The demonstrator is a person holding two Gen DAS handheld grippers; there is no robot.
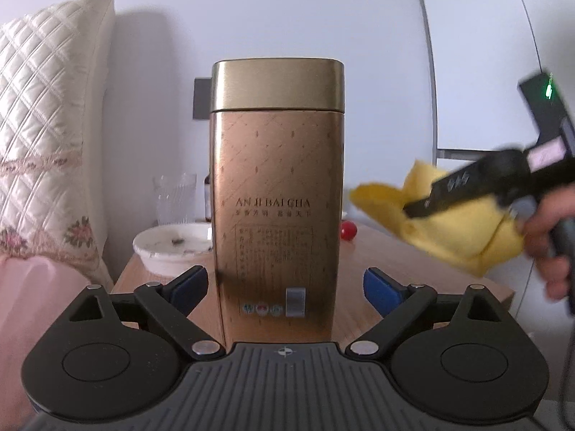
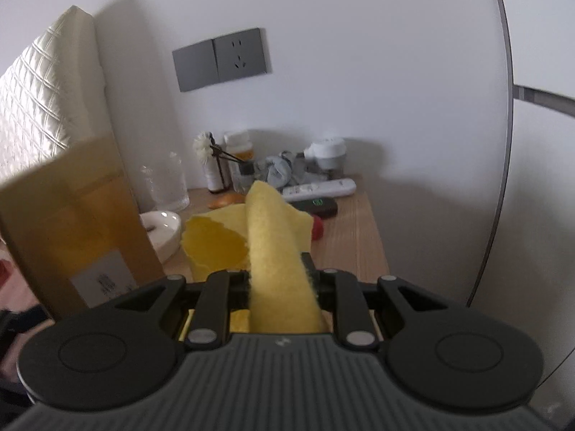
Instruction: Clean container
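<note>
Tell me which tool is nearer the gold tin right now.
Left. The left tool straddles the gold tin, open, a finger on either side. The right tool, shut on the yellow cloth, is off to the tin's right, apart from it.

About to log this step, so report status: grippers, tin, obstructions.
Left gripper open, straddling the gold tea tin, no contact seen. Right gripper shut on yellow cloth, off the tin. White dish close behind.

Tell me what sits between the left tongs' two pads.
The gold tea tin stands between the blue pads, with small gaps either side, seen in the left wrist view.
</note>
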